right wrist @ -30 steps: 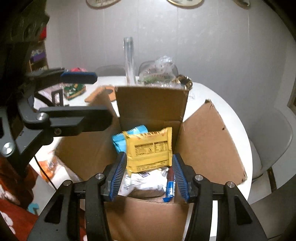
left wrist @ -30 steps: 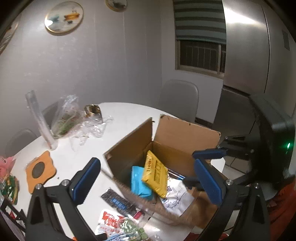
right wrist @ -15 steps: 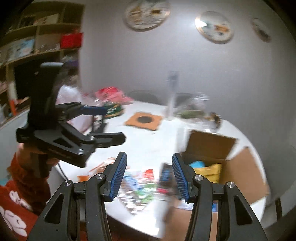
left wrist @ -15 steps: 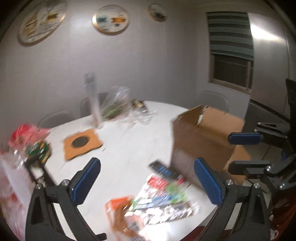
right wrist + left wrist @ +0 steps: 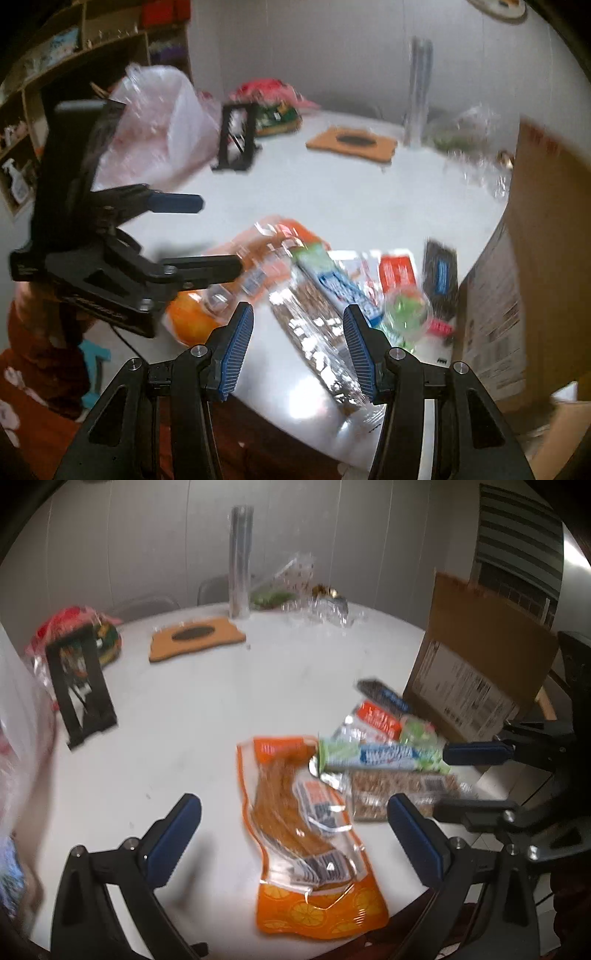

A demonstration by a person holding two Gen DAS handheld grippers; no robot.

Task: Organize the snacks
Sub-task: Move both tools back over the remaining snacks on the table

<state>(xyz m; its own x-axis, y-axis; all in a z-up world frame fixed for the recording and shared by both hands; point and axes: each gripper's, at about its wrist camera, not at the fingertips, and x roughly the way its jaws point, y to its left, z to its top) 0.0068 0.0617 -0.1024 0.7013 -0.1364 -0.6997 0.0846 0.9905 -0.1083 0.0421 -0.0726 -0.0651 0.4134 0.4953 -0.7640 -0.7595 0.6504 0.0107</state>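
Both tongs, left tongs (image 5: 293,840) and right tongs (image 5: 298,349), hang spread and empty over the snack packets (image 5: 369,746) at lower frame, beside the cardboard box (image 5: 476,672), ready to pick.

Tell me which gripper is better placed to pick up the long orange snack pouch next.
Left, probably. The left gripper is open with the long orange snack pouch framed between its fingers. The right gripper, also open, frames the clear packet of brown snacks instead.

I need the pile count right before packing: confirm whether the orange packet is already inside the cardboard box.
No: the orange packet lies flat on the white table, to the left of the cardboard box.
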